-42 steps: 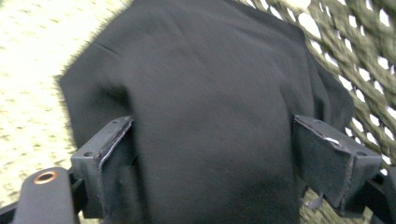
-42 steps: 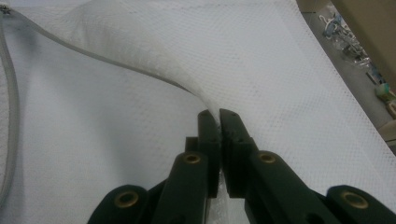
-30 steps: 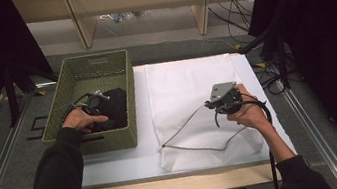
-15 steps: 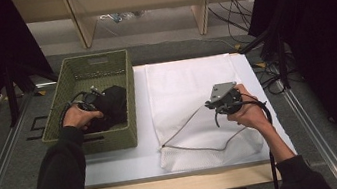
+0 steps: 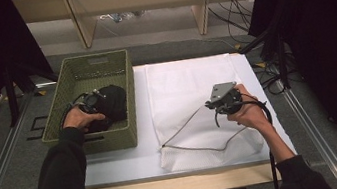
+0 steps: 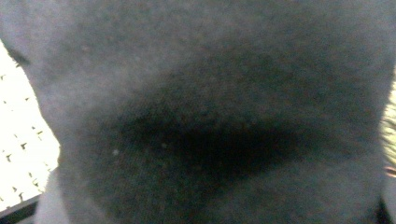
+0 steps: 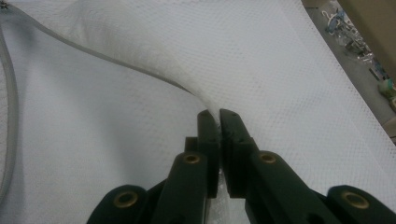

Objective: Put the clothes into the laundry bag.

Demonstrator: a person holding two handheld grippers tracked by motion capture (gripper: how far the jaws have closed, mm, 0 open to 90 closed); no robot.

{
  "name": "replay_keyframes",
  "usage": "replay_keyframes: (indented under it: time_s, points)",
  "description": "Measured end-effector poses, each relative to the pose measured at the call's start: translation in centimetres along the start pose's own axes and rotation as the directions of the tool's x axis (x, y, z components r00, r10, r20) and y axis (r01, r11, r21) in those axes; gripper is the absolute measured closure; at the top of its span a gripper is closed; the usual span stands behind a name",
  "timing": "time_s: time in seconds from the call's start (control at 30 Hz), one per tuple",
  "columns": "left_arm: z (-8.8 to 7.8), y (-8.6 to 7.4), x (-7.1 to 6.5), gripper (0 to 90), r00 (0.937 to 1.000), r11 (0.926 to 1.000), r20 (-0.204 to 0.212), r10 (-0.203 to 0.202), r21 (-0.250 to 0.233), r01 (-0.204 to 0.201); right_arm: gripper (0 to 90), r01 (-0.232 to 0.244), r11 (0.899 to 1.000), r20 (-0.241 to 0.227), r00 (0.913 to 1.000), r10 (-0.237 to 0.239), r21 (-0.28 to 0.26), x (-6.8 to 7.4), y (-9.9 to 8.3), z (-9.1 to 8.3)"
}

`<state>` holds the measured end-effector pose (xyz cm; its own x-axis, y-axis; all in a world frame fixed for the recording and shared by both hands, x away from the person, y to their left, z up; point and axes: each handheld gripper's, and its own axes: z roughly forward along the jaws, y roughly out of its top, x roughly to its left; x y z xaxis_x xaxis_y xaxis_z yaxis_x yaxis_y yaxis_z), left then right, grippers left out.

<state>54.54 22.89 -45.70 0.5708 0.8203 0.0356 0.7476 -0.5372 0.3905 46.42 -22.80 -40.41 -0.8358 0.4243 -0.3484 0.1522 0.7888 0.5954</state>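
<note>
Okay, your left forearm runs up from the bottom edge and into the green basket (image 5: 86, 69), with the left gripper (image 5: 91, 102) low inside it, pressed against the dark garment (image 5: 113, 102). That garment lies bunched in the basket's near half. In the left gripper view the grey-black cloth (image 6: 205, 121) sits so close that the claw's tips are buried in it; its jaws have just been opening, and I can't tell whether they pinch the cloth or merely sit in it.

Your right forearm comes up along the table's right side, wrist bent inward, and the right gripper (image 5: 219, 103) hovers low over the white mesh bag (image 5: 190, 81), which lies flat on the white table (image 5: 116, 163) just beside the basket. In the right gripper view the right claw (image 7: 218, 116) is clamped tight on a raised fold of the mesh (image 7: 261, 60), lifting the upper layer. The bag's grey drawcord (image 5: 189, 144) loops across its near end.
</note>
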Motion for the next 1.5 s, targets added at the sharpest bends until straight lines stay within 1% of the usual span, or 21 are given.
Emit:
replay_keyframes:
  time_s: [0.03, 0.07, 0.13, 0.2, 0.3, 0.33, 0.4, 0.5, 0.57, 0.7, 0.83, 0.93, 1.03, 1.1, 1.17, 1.2, 1.3, 1.33, 1.4, 1.47, 1.5]
  points:
    - [0.1, 0.0, 0.0, 28.2, 0.9998, 0.9998, 0.002, -0.019, -0.012, 0.019, 87.9, 0.003, 1.000, -0.002, 1.0000, -0.003, 0.000, 0.0, 0.0, 0.0]
    - [0.0, 0.1, 0.0, 33.2, 0.9998, 0.9996, 0.009, -0.019, -0.018, 0.020, 87.9, 0.034, 0.999, -0.005, 0.9994, -0.034, -0.006, -0.2, 0.0, 0.1]
    - [-0.4, 0.2, 0.0, 49.3, 0.9997, 0.9993, 0.005, -0.024, -0.027, 0.024, 87.9, 0.032, 0.999, -0.005, 0.9995, -0.032, -0.006, -0.1, 0.0, 0.1]
    - [-0.6, 0.2, 0.0, 53.2, 0.9998, 0.9993, 0.003, -0.020, -0.032, 0.020, 88.0, 0.029, 1.000, -0.001, 0.9996, -0.029, -0.005, -0.2, 0.0, 0.1]
    - [-1.3, 0.2, 0.3, 54.6, 0.9991, 0.9975, 0.010, -0.041, -0.056, 0.042, 88.0, 0.050, 0.999, 0.003, 0.9988, -0.050, 0.003, -0.3, -0.1, 0.2]
    - [-1.6, 0.2, 0.4, 54.9, 0.9979, 0.9947, 0.008, -0.064, -0.080, 0.065, 88.0, 0.025, 1.000, -0.002, 0.9997, -0.025, 0.001, -0.2, -0.1, 0.2]
    - [-2.1, 0.3, 0.6, 55.2, 0.9971, 0.9929, 0.012, -0.076, -0.091, 0.076, 88.0, 0.047, 0.999, 0.003, 0.9989, -0.047, 0.006, -0.3, -0.1, 0.2]
    - [-3.2, 0.3, 1.0, 55.2, 0.9942, 0.9861, 0.025, -0.104, -0.127, 0.107, 88.0, 0.023, 1.000, 0.001, 0.9997, -0.023, -0.004, -0.1, -0.1, 0.3]
    - [-3.8, 0.5, 1.1, 55.1, 0.9936, 0.9829, 0.028, -0.110, -0.146, 0.112, 88.0, 0.048, 0.999, 0.005, 0.9989, -0.048, 0.005, -0.3, -0.1, 0.3]
    - [-5.5, 1.0, 1.5, 55.1, 0.9897, 0.9705, 0.048, -0.135, -0.195, 0.142, 88.0, 0.043, 0.999, 0.007, 0.9991, -0.043, 0.001, -0.3, -0.1, 0.3]
    - [-7.8, 1.9, 1.6, 55.1, 0.9910, 0.9662, 0.049, -0.125, -0.221, 0.133, 88.0, 0.029, 1.000, 0.004, 0.9996, -0.029, -0.003, -0.2, -0.1, 0.3]
    - [-9.3, 2.4, 1.6, 55.1, 0.9903, 0.9579, 0.052, -0.128, -0.252, 0.137, 88.0, 0.013, 1.000, 0.003, 0.9999, -0.013, -0.004, -0.1, -0.2, 0.2]
    - [-10.6, 2.7, 1.5, 55.1, 0.9906, 0.9552, 0.056, -0.125, -0.264, 0.135, 88.0, 0.007, 1.000, 0.005, 1.0000, -0.007, -0.006, -0.1, -0.2, 0.2]
    - [-11.4, 3.0, 1.2, 55.1, 0.9940, 0.9596, 0.035, -0.103, -0.260, 0.109, 88.0, 0.040, 0.999, 0.006, 0.9992, -0.040, -0.015, -0.3, -0.2, 0.3]
    - [-12.1, 3.1, 1.1, 55.1, 0.9932, 0.9565, 0.047, -0.107, -0.268, 0.115, 88.0, -0.010, 1.000, 0.008, 0.9999, 0.010, -0.002, 0.0, -0.2, 0.2]
    - [-12.5, 3.1, 1.1, 55.1, 0.9924, 0.9554, 0.059, -0.108, -0.270, 0.120, 88.0, 0.011, 1.000, 0.003, 0.9999, -0.011, -0.002, -0.1, -0.2, 0.2]
    - [-13.6, 3.2, 0.8, 55.0, 0.9921, 0.9529, 0.069, -0.104, -0.279, 0.120, 88.0, 0.007, 1.000, 0.006, 1.0000, -0.007, -0.008, -0.1, -0.2, 0.2]
    - [-14.0, 3.2, 0.7, 55.0, 0.9922, 0.9487, 0.070, -0.103, -0.293, 0.119, 88.0, 0.022, 1.000, -0.003, 0.9997, -0.022, -0.006, -0.3, -0.1, 0.2]
    - [-14.9, 3.2, 0.3, 55.0, 0.9927, 0.9397, 0.084, -0.086, -0.324, 0.109, 88.0, 0.016, 1.000, 0.001, 0.9999, -0.016, -0.010, -0.3, -0.2, 0.1]
    - [-15.7, 3.1, -0.2, 55.0, 0.9915, 0.9338, 0.107, -0.074, -0.341, 0.107, 88.0, 0.016, 1.000, 0.002, 0.9999, -0.016, -0.009, -0.3, -0.2, 0.1]
    - [-16.1, 3.1, -0.6, 55.0, 0.9917, 0.9340, 0.114, -0.060, -0.344, 0.096, 88.0, 0.011, 1.000, 0.002, 0.9999, -0.011, -0.009, -0.3, -0.2, 0.1]
